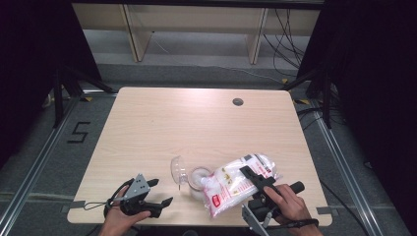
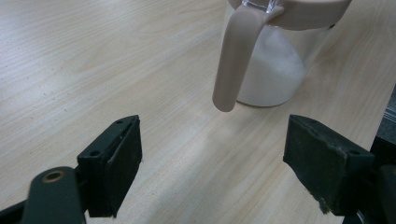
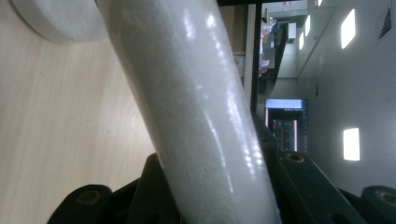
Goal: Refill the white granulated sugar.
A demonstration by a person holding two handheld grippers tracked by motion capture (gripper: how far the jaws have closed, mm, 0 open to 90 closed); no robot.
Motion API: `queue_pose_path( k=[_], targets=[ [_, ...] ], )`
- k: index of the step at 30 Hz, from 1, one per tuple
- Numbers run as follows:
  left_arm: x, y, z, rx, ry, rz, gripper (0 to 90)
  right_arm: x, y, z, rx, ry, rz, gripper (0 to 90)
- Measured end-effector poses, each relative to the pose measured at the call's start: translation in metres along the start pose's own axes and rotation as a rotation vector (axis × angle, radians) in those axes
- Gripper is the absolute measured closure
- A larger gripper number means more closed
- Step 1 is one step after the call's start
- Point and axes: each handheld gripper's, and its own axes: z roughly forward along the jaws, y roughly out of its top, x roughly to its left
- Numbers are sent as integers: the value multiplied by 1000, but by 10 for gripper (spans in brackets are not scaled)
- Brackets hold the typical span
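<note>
While the right gripper [image 1: 256, 180] is pinching the white sugar bag [image 1: 236, 183] over the lidded jar [image 1: 198, 179] near the table's [image 1: 196, 123] front edge, the left gripper [image 1: 158, 191] is resting spread on bare wood beside it.

A light wood-grain table [image 1: 196, 128] stands on grey carpet [image 1: 39, 157], with a round cable port [image 1: 238, 102] near its far right edge. Metal floor rails [image 1: 29, 167] run along both sides; the black figure 5 [image 1: 78, 132] is marked on the floor at left. Beyond the far edge stands pale wooden shelving [image 1: 196, 24], with loose black cables [image 1: 285, 34] hanging at its right. Dark curtains [image 1: 29, 49] close off both sides. Rectangular ceiling lights [image 3: 351, 143] and a lit screen [image 3: 285, 121] show in the right gripper view.
</note>
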Motion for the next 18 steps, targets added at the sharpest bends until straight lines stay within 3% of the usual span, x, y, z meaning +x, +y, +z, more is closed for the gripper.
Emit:
queue_pose_path(
  k=[1,4,6,7,8,10,11,12,14,15,16,17,18],
  targets=[
    [1,0,0,0,1,17,189,-2,-1,2,-23,-1,-31,718],
    [2,1,-1,9,2,25,189,5,-5,2,-11,15,58,720],
    [1,0,0,0,-1,15,189,3,-8,3,-31,22,50,721],
    [1,0,0,0,-2,16,189,-1,-9,5,-63,25,-8,721],
    [1,0,0,0,-2,16,189,3,-11,3,-40,30,61,722],
    [2,1,-1,10,-2,25,189,6,-16,3,-46,42,139,724],
    [2,1,-1,9,-1,25,189,-2,-17,6,-90,36,35,725],
    [1,0,0,0,-2,15,189,5,-20,3,-57,43,146,726],
    [1,1,0,0,-2,14,189,7,-20,2,-66,57,199,730],
    [1,1,0,0,-2,14,189,7,-20,2,-66,57,199,730],
    [1,0,0,-1,1,14,189,3,-22,4,-80,54,144,732],
    [1,0,0,-1,1,14,189,3,-22,4,-80,54,144,732],
    [1,0,0,0,-3,14,189,6,-23,5,-85,59,185,734]
  ],
)
